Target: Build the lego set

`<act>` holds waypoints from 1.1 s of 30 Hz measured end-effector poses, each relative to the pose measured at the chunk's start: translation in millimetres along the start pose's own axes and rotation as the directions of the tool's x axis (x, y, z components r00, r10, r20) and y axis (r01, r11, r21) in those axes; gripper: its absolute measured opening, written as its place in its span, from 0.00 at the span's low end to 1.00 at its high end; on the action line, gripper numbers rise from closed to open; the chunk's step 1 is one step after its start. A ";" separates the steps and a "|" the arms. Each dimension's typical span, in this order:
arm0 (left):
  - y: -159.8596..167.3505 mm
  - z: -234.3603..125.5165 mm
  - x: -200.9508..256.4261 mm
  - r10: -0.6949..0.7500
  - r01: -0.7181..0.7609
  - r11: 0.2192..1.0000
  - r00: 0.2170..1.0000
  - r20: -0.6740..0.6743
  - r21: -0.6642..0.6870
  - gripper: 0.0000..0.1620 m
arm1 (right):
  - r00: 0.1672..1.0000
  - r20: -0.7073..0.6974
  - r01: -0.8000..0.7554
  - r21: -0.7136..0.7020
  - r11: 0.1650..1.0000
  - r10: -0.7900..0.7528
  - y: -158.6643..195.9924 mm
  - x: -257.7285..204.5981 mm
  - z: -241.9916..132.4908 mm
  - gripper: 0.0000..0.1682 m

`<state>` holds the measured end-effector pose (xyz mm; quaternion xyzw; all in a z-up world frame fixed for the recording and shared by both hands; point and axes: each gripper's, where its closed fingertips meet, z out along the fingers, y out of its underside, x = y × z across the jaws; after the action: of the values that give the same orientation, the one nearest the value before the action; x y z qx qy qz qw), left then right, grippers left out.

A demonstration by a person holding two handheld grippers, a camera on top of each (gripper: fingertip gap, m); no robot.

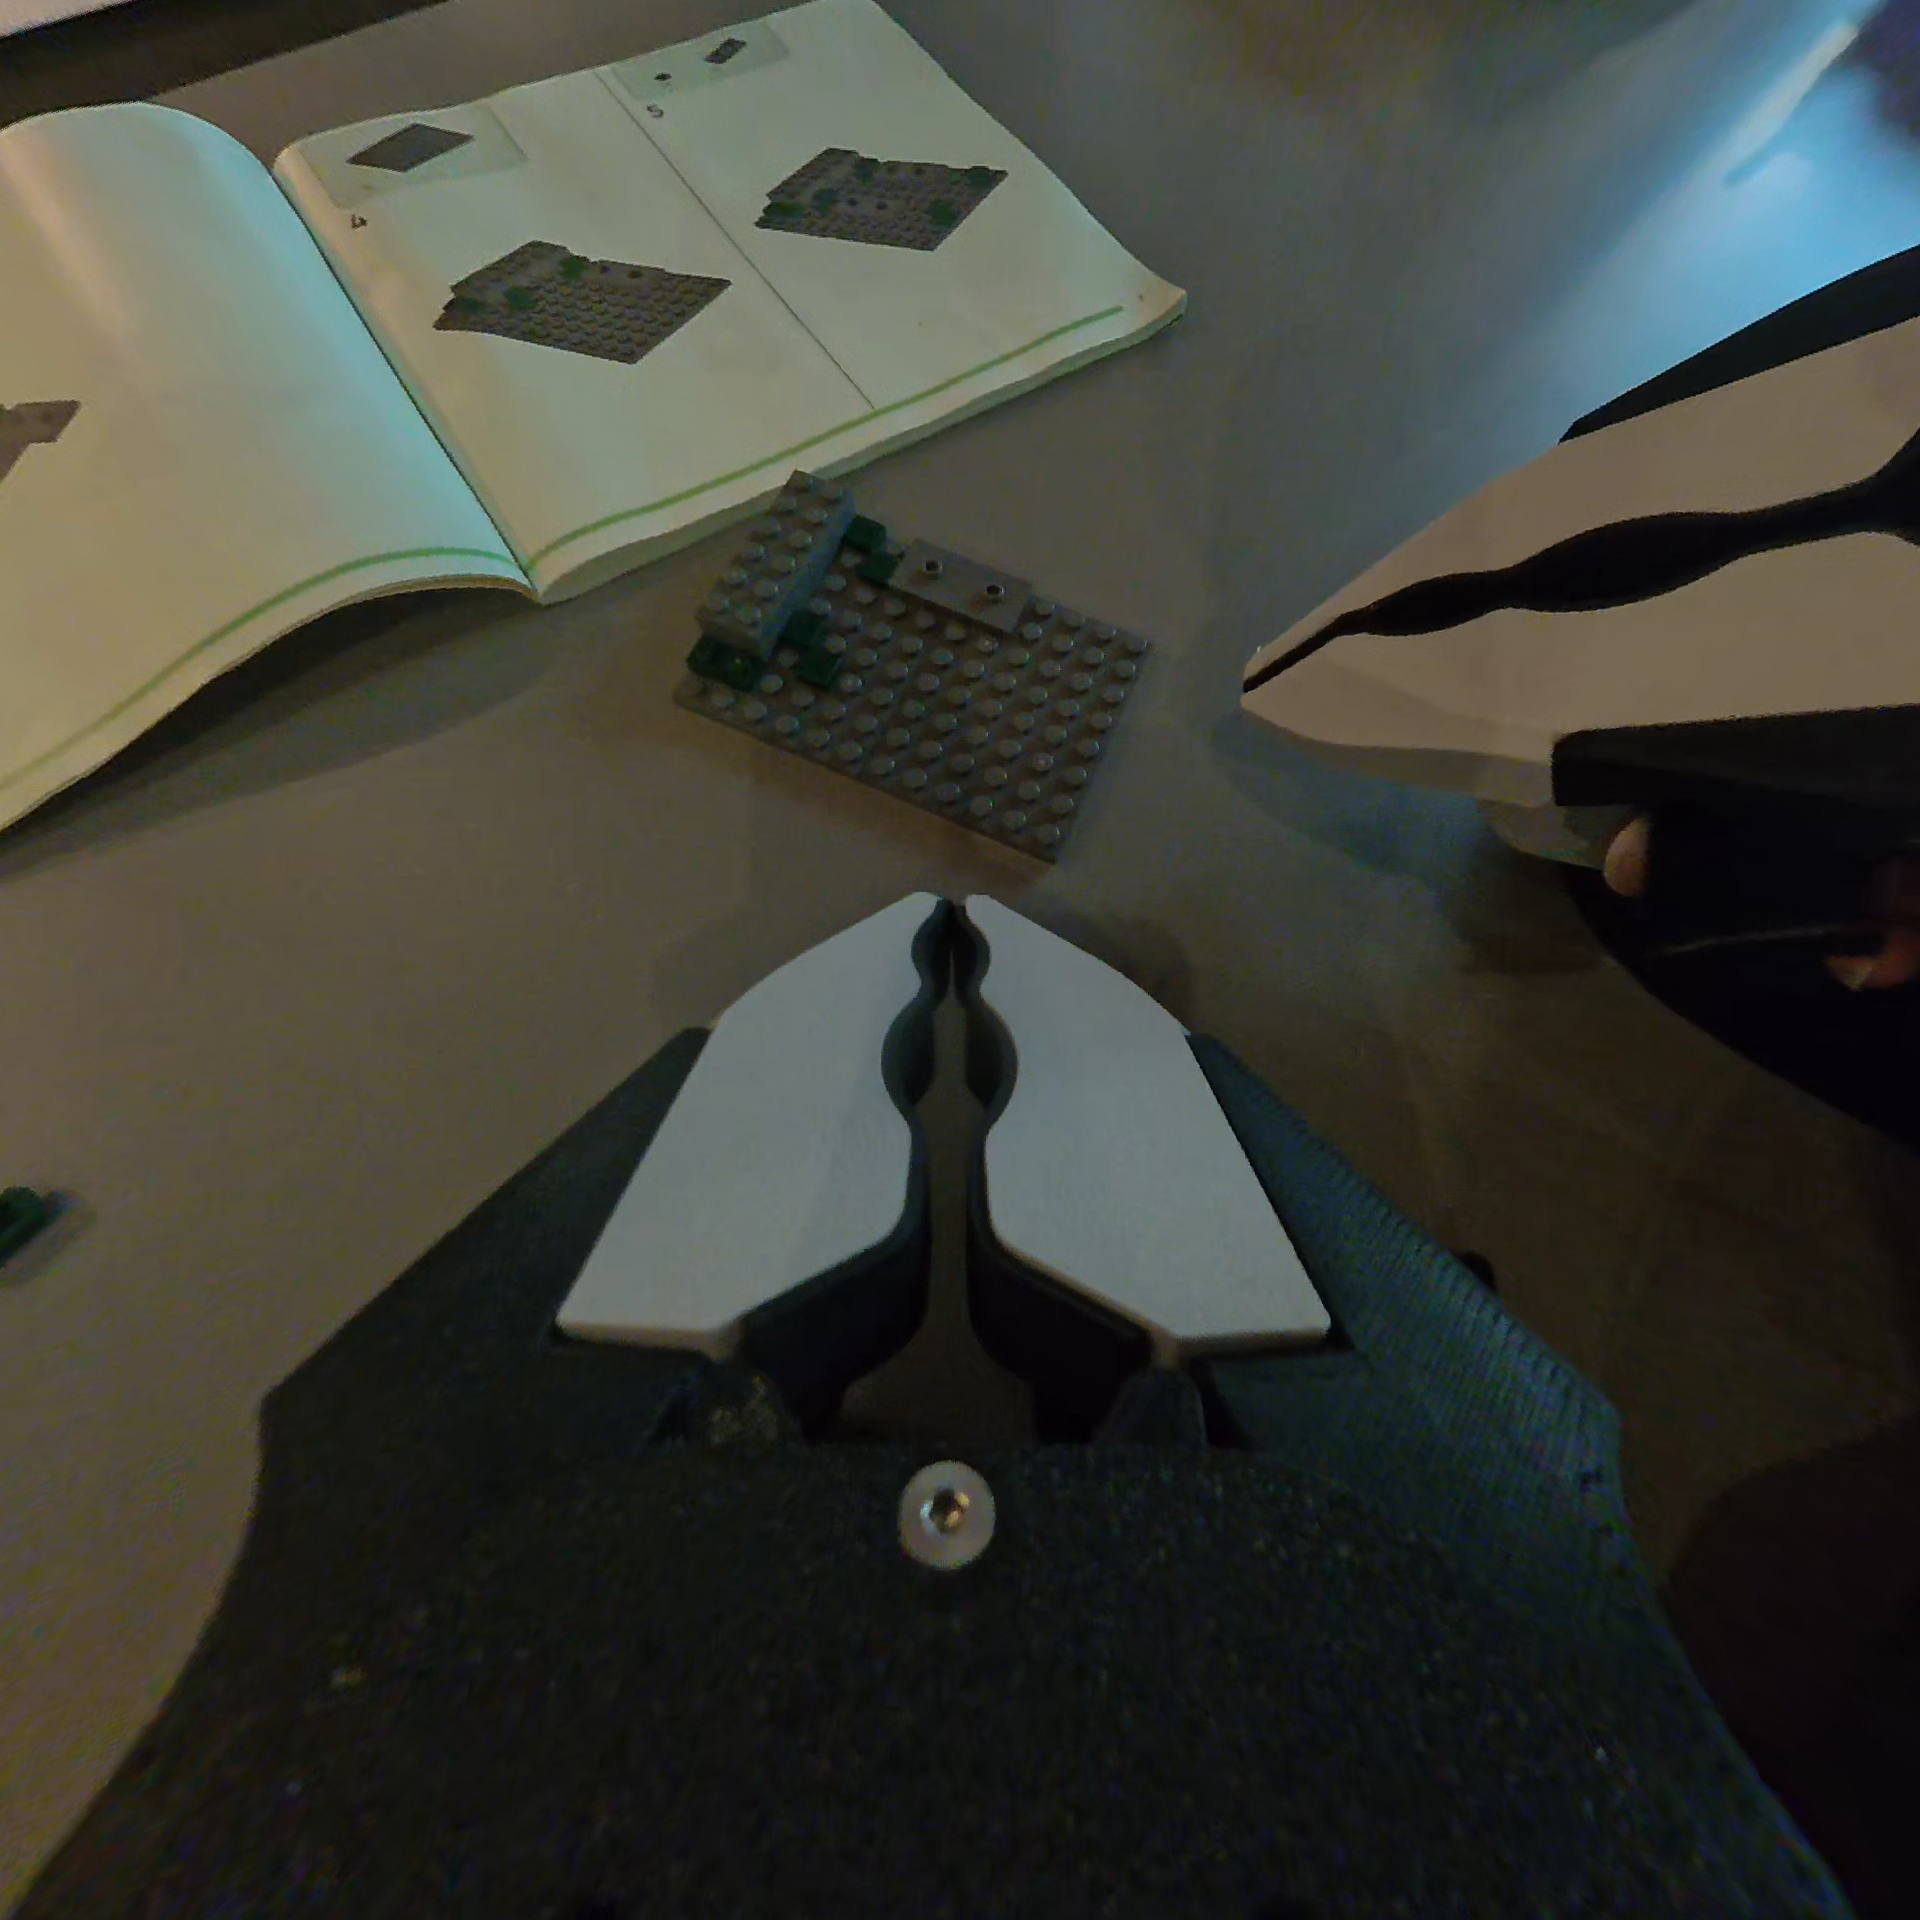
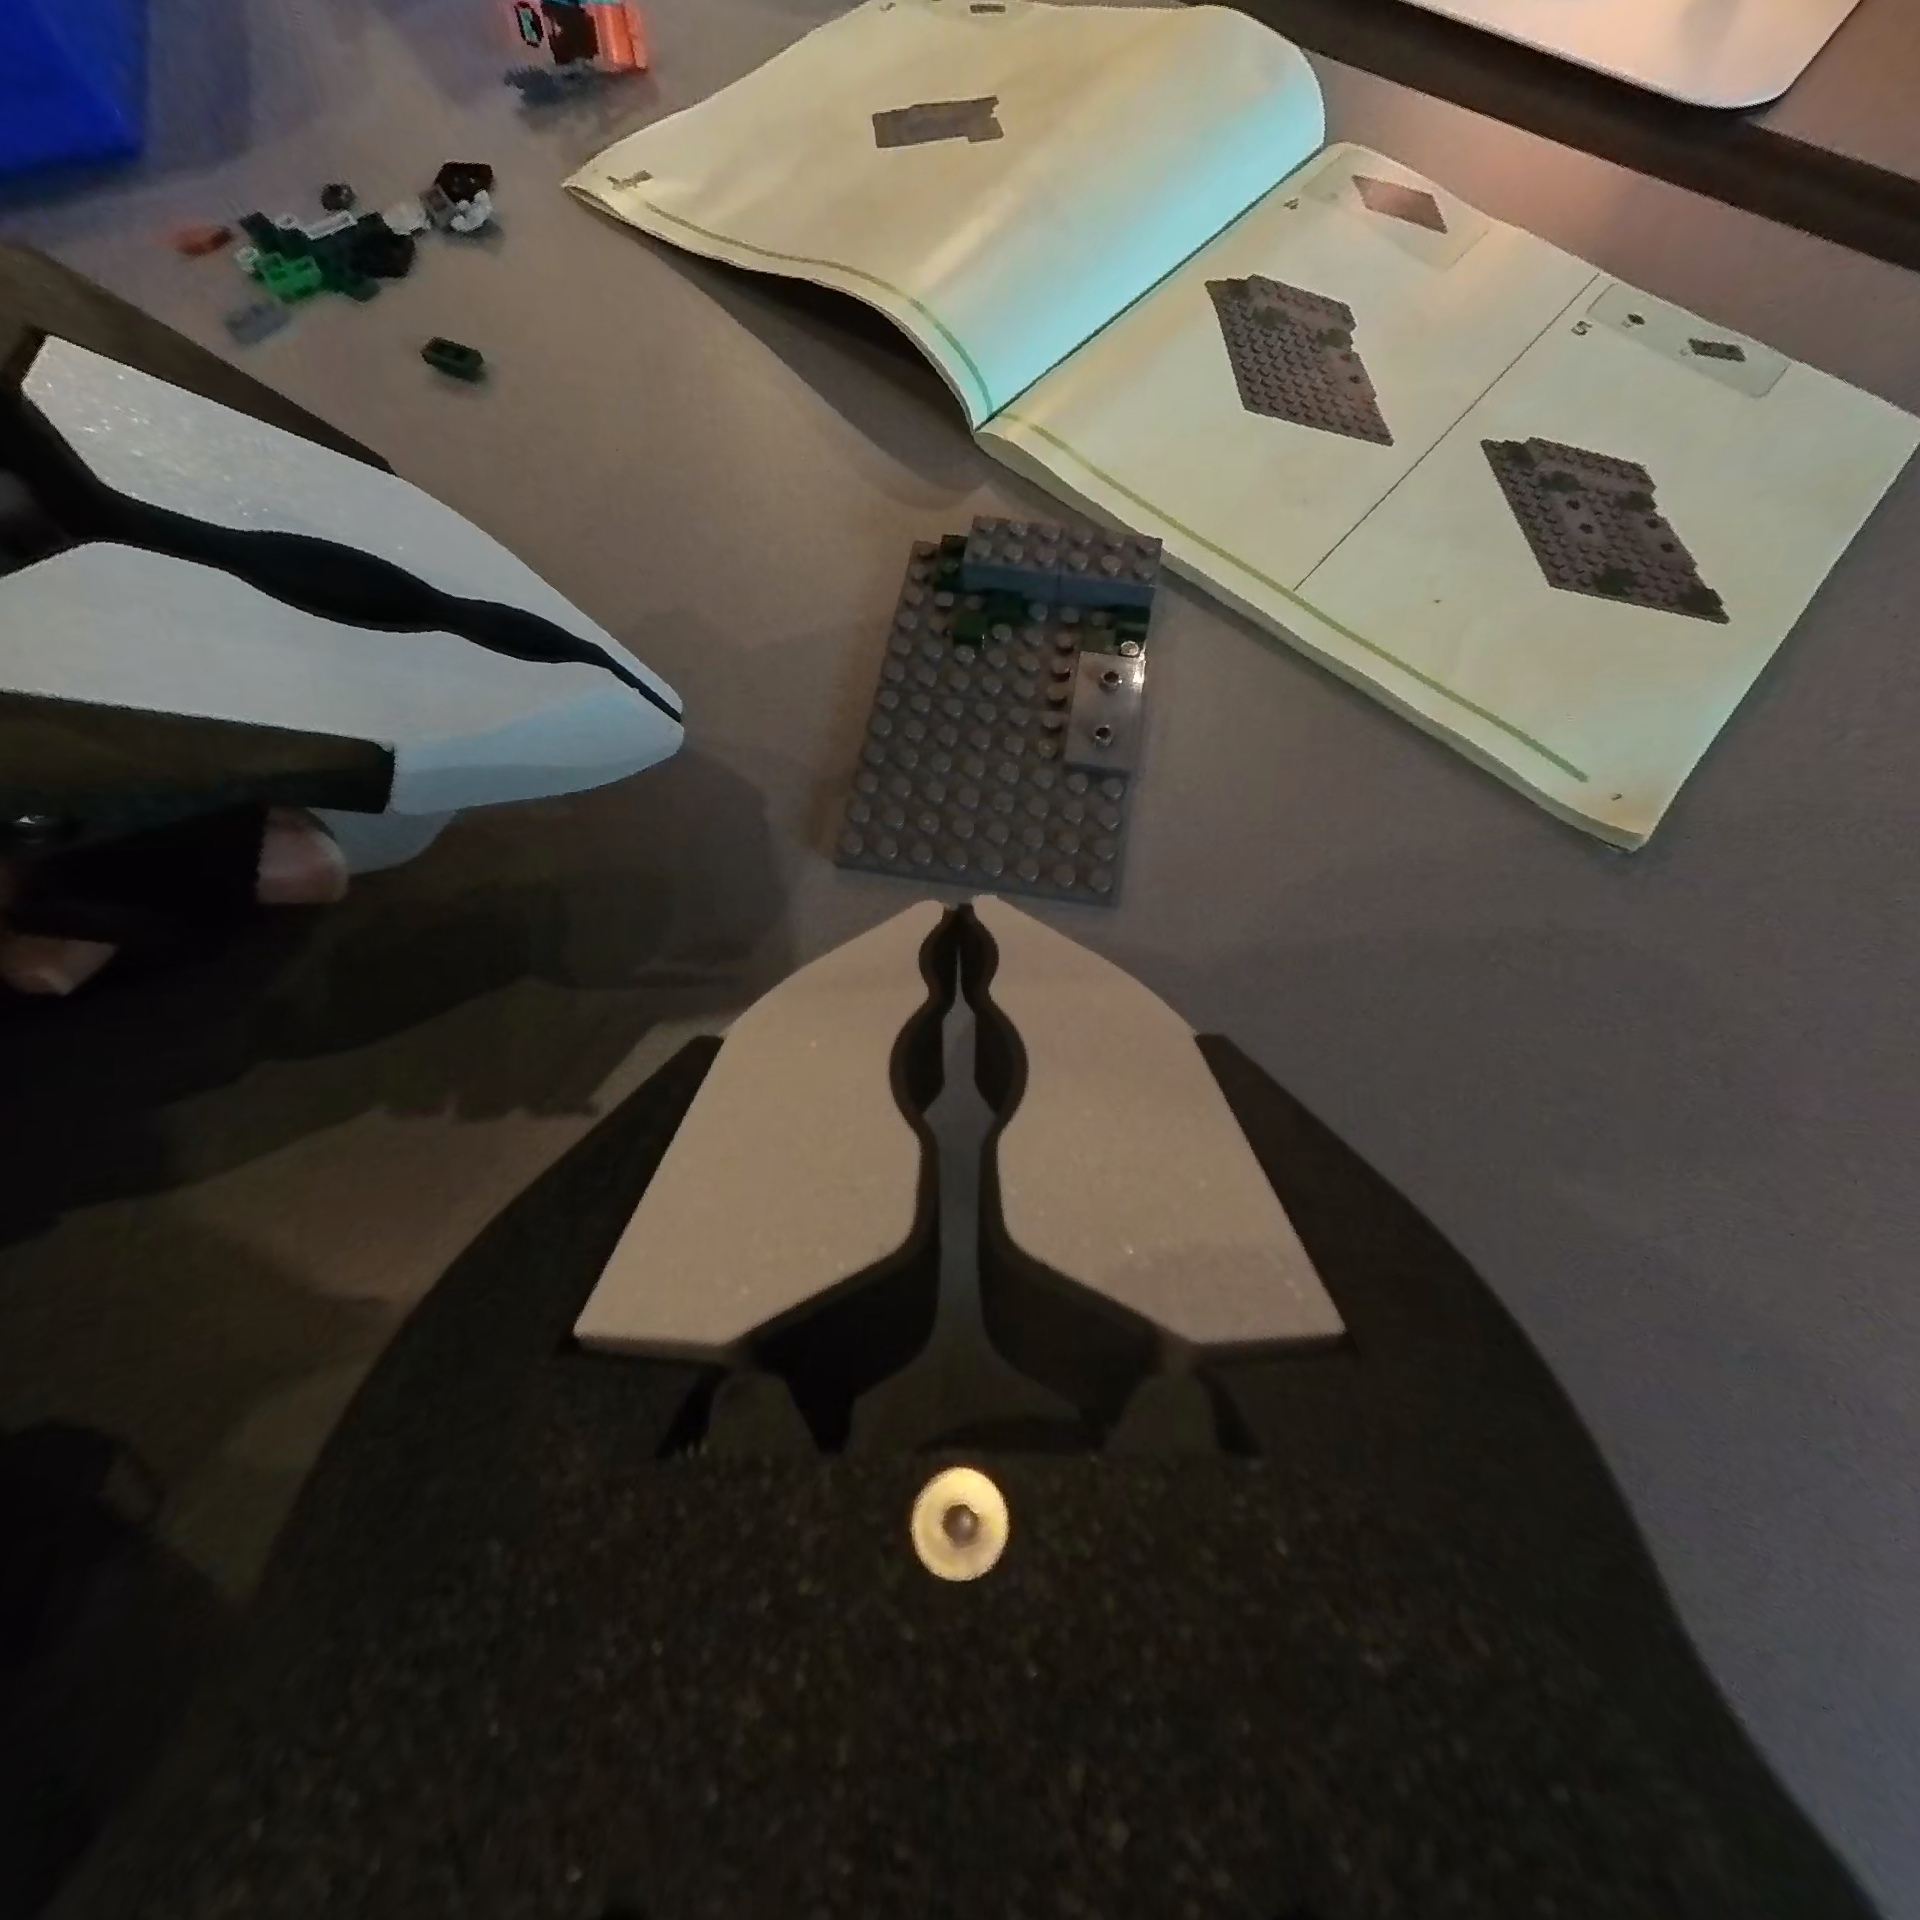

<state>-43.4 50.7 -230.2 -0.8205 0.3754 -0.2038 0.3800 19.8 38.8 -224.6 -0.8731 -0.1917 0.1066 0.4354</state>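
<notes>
- The grey baseplate (image 1: 925, 696) lies flat on the dull grey counter (image 1: 416, 987), just ahead of both tools, probably so either one can reach its studs.
- The left tongs (image 1: 954, 906) hover above the counter short of the plate's near edge, clenched tip to tip and holding nothing.
- The right tongs (image 2: 961, 910) sit in the same pose in their own view, pressed together and empty; in the left wrist view they come in from the right, beside the plate.
- The fingers are pale and smooth with a wavy black inner edge, set in a coarse, grainy black body with a metal screw.
- A thick grey brick (image 1: 784, 566) stands along one short edge of the plate, small dark green pieces (image 1: 810, 644) tucked against it.
- A smooth light grey tile (image 2: 1107, 707) with two lone studs lies along the adjoining edge; most of the studded field is bare, so the build seems at an early stage.
- The instruction booklet (image 1: 644, 343) lies open just behind the plate, matte pages curling at the spine, likely so the step drawings can be read while building.
- Loose pieces (image 2: 343, 249), green, black and clear, lie scattered on the counter well apart from the plate; the next part probably comes from there.
</notes>
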 end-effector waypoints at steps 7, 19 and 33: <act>-0.3 -0.4 0.6 0.001 -0.001 1.000 1.000 -0.004 0.003 0.00 | 1.000 0.002 0.002 0.001 1.000 -0.002 0.3 -0.6 0.1 0.00; -3.6 -3.9 -2.3 0.010 -0.010 1.000 1.000 0.007 0.016 0.00 | 1.000 0.008 -0.020 0.001 1.000 0.020 -4.9 4.9 1.2 0.00; -13.6 -7.2 -25.1 -0.011 0.010 0.999 1.000 0.026 0.053 0.00 | 0.992 -0.122 -0.030 0.047 0.998 0.035 -74.9 89.2 10.5 0.00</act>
<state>-57.5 72.5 -216.4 -0.8147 0.3606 -0.2049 0.4053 78.6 125.5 -172.6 -0.8711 -0.1476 0.0639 0.4640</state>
